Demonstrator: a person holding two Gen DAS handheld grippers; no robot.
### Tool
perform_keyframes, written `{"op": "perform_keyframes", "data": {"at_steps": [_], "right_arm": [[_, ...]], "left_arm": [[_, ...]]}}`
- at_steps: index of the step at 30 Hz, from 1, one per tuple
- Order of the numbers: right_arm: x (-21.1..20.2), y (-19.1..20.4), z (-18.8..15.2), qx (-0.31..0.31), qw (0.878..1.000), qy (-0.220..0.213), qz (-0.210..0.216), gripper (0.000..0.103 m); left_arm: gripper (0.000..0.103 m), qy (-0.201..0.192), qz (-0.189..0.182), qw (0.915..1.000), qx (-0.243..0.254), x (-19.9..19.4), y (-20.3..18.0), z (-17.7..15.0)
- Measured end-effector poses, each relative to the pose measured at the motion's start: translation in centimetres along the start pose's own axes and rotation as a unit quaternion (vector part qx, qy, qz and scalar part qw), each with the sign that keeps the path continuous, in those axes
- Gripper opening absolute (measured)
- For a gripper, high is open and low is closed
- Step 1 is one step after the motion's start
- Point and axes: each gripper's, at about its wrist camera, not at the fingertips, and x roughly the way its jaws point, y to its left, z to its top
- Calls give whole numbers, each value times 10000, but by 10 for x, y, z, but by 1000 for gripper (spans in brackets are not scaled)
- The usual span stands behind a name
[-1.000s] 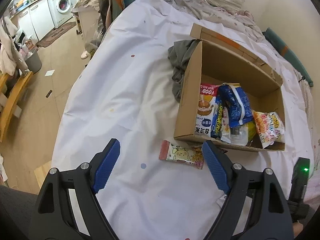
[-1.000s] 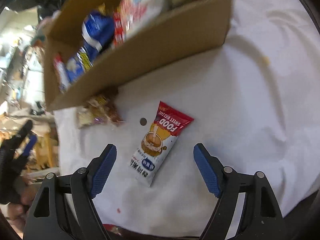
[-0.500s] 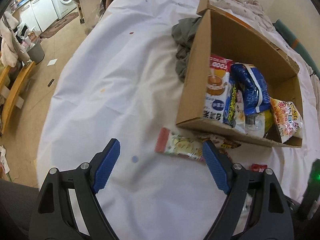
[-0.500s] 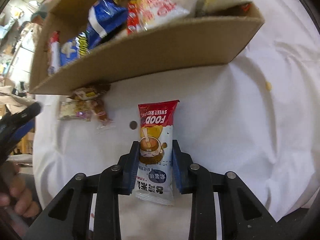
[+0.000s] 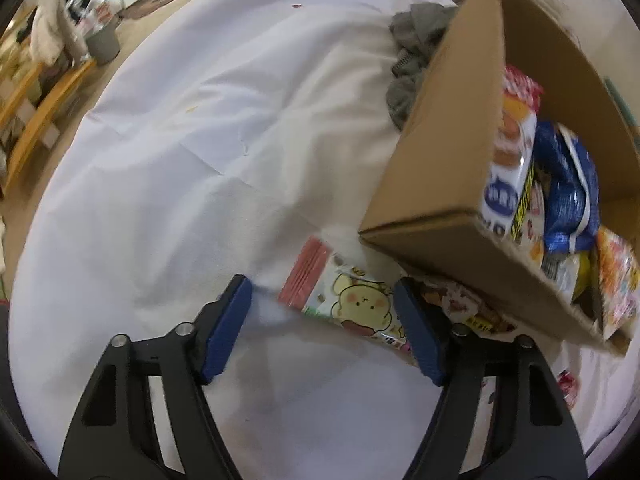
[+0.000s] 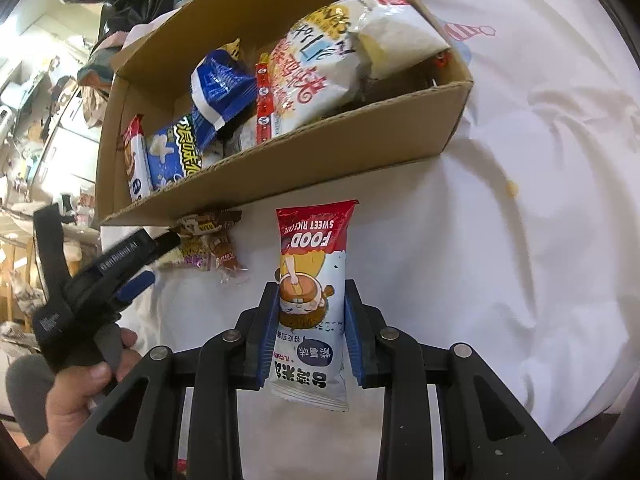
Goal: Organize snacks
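A cardboard box (image 5: 436, 168) holding several snack packs stands on a white sheet; it also shows in the right wrist view (image 6: 280, 176). My left gripper (image 5: 324, 320) is open and low over a pink-and-white cartoon snack pack (image 5: 344, 300) lying by the box's near corner, its fingers on either side of the pack. My right gripper (image 6: 310, 332) is shut on a red-and-white "FOOD" rice cake pack (image 6: 312, 288), in front of the box's long wall. The left gripper (image 6: 132, 276) also shows at the left of the right wrist view.
A small brown wrapped snack (image 6: 218, 240) lies against the box wall next to the cartoon pack. A grey cloth (image 5: 416, 56) is bunched behind the box. The bed's left edge drops to a floor with wooden furniture (image 5: 44, 100) and a bin (image 5: 102, 42).
My right gripper closed on the FOOD pack and holds it. My left gripper moved forward and down onto the cartoon pack and narrowed a little, still open.
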Motion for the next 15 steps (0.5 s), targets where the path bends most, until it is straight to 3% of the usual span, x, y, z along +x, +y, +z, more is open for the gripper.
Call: {"op": "perform_keyframes", "data": {"at_steps": [3,5,8,13,15], "right_arm": [[-10,-13,-6,48,10000,-43,26,32],[-15,-15,-7,48,9999,-69,54,32],[-22,-21,-10,88,9999,-95,109,32],[-32,-28,-11,320,9981,-128,518,32],[-36,-26,-9,339,9975,-160,604,32]], "left_arm": [[43,-70,3,9995,318,-2,-7,-9],[23,-95,-30,9984,549,-5,-14,-13],[9,51,-208,9971,730,-9,-12,-15],[5,664,-429,9945,687,-8,9,-17],[5,734,-378,9937,761,-10,15,-21]]}}
